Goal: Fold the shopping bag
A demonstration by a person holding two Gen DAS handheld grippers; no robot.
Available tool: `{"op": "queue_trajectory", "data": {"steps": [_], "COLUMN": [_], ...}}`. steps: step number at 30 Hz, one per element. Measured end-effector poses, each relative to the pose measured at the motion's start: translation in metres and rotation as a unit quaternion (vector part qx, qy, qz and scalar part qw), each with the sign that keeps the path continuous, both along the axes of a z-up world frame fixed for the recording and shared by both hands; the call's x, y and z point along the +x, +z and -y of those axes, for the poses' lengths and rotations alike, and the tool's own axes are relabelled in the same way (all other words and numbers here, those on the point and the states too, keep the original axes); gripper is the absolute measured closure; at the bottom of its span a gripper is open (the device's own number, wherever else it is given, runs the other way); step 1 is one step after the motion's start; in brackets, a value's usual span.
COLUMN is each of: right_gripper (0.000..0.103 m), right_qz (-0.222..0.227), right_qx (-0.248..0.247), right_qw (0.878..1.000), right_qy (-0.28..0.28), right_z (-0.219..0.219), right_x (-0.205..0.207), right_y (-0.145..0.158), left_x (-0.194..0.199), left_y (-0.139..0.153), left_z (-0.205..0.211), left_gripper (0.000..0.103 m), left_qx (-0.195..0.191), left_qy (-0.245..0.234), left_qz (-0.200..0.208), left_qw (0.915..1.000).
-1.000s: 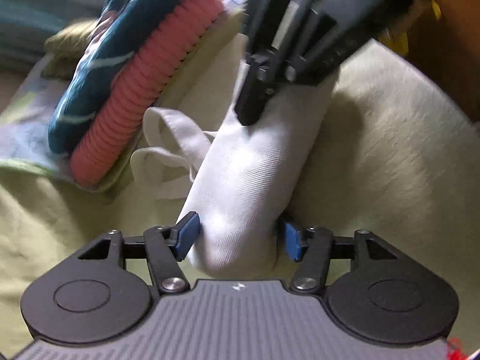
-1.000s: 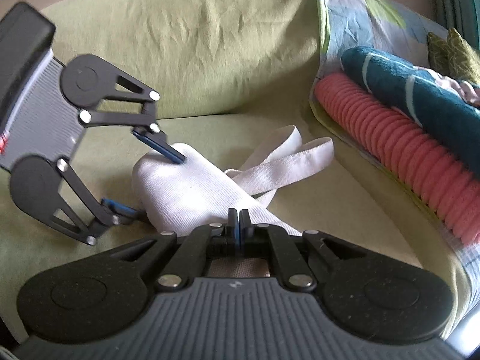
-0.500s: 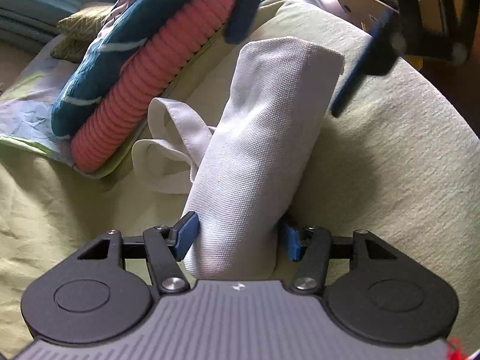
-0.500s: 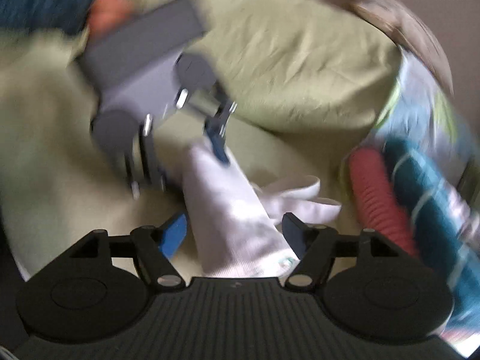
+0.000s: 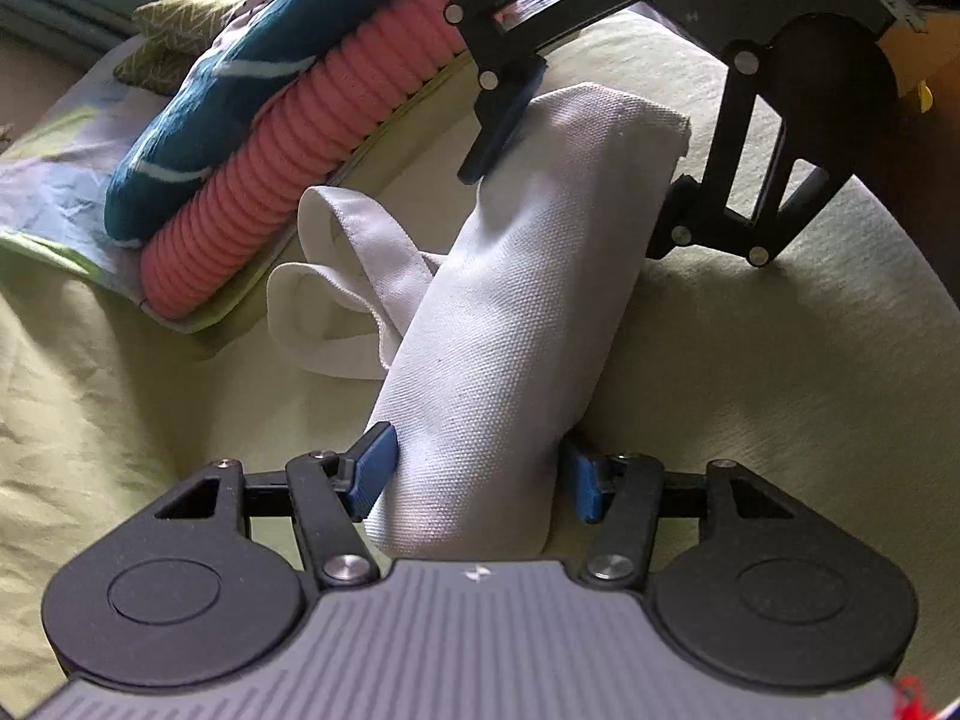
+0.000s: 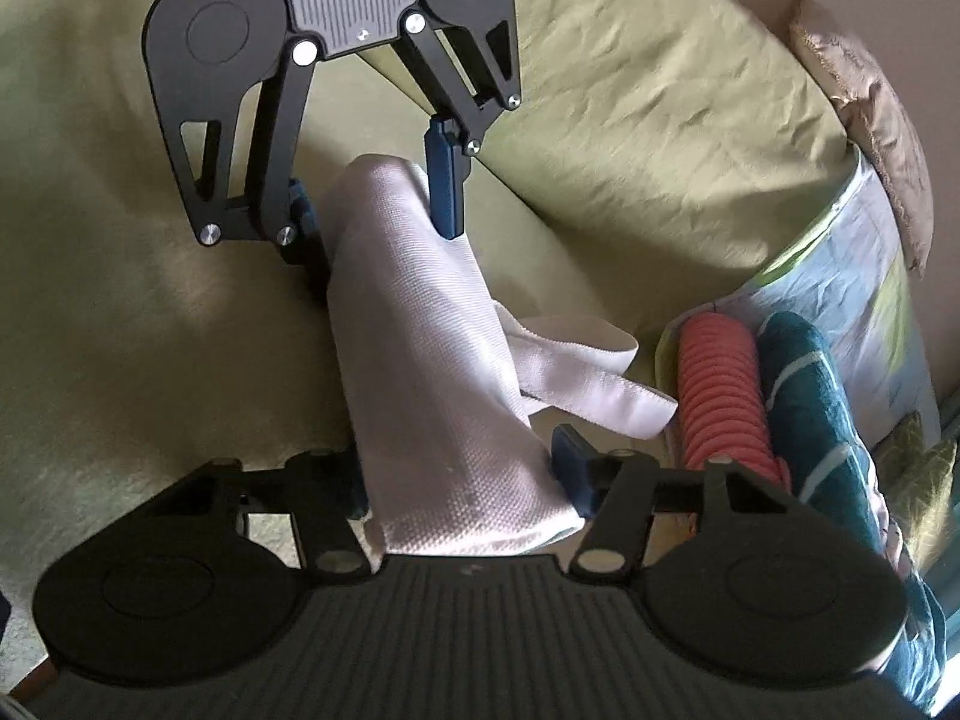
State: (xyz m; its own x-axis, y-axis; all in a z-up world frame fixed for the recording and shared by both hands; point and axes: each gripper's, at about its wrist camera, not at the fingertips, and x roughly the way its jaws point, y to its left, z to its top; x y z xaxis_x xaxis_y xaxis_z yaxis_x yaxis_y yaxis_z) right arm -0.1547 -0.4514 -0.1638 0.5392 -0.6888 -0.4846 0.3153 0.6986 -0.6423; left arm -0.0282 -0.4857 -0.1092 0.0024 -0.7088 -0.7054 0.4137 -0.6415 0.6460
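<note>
The left claw point(image 5: 474, 471) lies low over the green sofa cover point(image 5: 780, 372), pointing forward, and its two blue fingers point(image 5: 372, 468) stand apart on both sides of the near end of the shopping bag point(image 5: 510, 324). They touch the cloth on the two flanks, but whether they press it I cannot tell.

The bag is white canvas, folded into a long narrow bundle. Its long axis runs straight from the left claw to the right claw point(image 6: 468, 486), so each claw has one end of the bundle between its fingers. In the right wrist view the right claw is also spread wide around its end; the right finger stays just beside the cloth and the left finger is hidden behind it. In the left wrist view this claw comes down from above, tilted, over the far end.

The two white handles point(image 5: 342, 282) stick out from the side of the bundle, to the left of the left claw, and lie flat on the cover. Beyond the handles lies a ribbed pink roll point(image 5: 312, 162) with a dark teal patterned blanket point(image 5: 240, 84) on it, well apart from both claws.
</note>
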Motion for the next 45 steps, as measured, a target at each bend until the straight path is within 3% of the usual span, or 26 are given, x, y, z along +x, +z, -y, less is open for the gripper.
{"op": "queue_trajectory", "data": {"steps": [4,9,12,15,17,18,22,26,31,38,40,42,44,45], "right_gripper": [0.049,0.049,0.049,0.049,0.049,0.049,0.049,0.049,0.05,0.051,0.051,0.051,0.051,0.051], "right_qz": [0.011,0.044,0.068,0.104,0.138,0.16,0.244,0.278,0.288,0.279,0.278,0.274,0.267,0.263], "right_qx": [0.042,0.129,0.204,0.284,0.344,0.384,0.528,0.609,0.666,0.724,0.739,0.752,0.76,0.762], "right_qw": [0.999,0.99,0.975,0.952,0.928,0.909,0.813,0.742,0.686,0.626,0.606,0.59,0.581,0.579], "right_qy": [0.011,0.04,0.056,0.053,0.042,0.033,-0.007,-0.031,-0.045,-0.079,-0.094,-0.105,-0.116,-0.121], "right_z": [-0.01,-0.035,-0.04,-0.028,-0.009,0.005,0.058,0.089,0.11,0.133,0.14,0.144,0.149,0.15], "right_x": [-0.003,-0.017,-0.027,-0.037,-0.045,-0.049,-0.07,-0.081,-0.088,-0.09,-0.089,-0.088,-0.087,-0.086], "right_y": [0.011,0.023,0.027,0.029,0.028,0.027,0.009,-0.009,-0.024,-0.037,-0.042,-0.045,-0.045,-0.044], "left_x": [-0.003,-0.007,-0.01,-0.009,-0.008,-0.008,-0.011,-0.016,-0.015,-0.024,-0.028,-0.029,-0.029,-0.028], "left_y": [0.005,0.012,0.017,0.027,0.033,0.035,0.04,0.039,0.042,0.048,0.052,0.061,0.065,0.063], "left_z": [-0.006,-0.048,-0.077,-0.081,-0.069,-0.06,-0.026,-0.002,0.008,-0.009,-0.02,-0.028,-0.029,-0.027], "left_gripper": [0.044,0.044,0.044,0.043,0.043,0.043,0.04,0.037,0.035,0.032,0.041,0.047,0.053,0.064], "left_qx": [0.023,0.067,0.098,0.119,0.123,0.125,0.139,0.156,0.157,0.096,0.064,0.043,0.025,0.02], "left_qy": [0.007,-0.001,-0.016,-0.017,-0.006,-0.001,0.007,-0.001,-0.018,-0.059,-0.081,-0.089,-0.082,-0.076], "left_qz": [0.008,0.021,0.029,0.011,-0.009,-0.018,-0.036,-0.033,-0.036,0.014,0.04,0.03,0.015,0.014], "left_qw": [0.9997,0.9975,0.9946,0.9927,0.9923,0.992,0.9896,0.9872,0.9867,0.9935,0.9939,0.9947,0.9962,0.9968]}}
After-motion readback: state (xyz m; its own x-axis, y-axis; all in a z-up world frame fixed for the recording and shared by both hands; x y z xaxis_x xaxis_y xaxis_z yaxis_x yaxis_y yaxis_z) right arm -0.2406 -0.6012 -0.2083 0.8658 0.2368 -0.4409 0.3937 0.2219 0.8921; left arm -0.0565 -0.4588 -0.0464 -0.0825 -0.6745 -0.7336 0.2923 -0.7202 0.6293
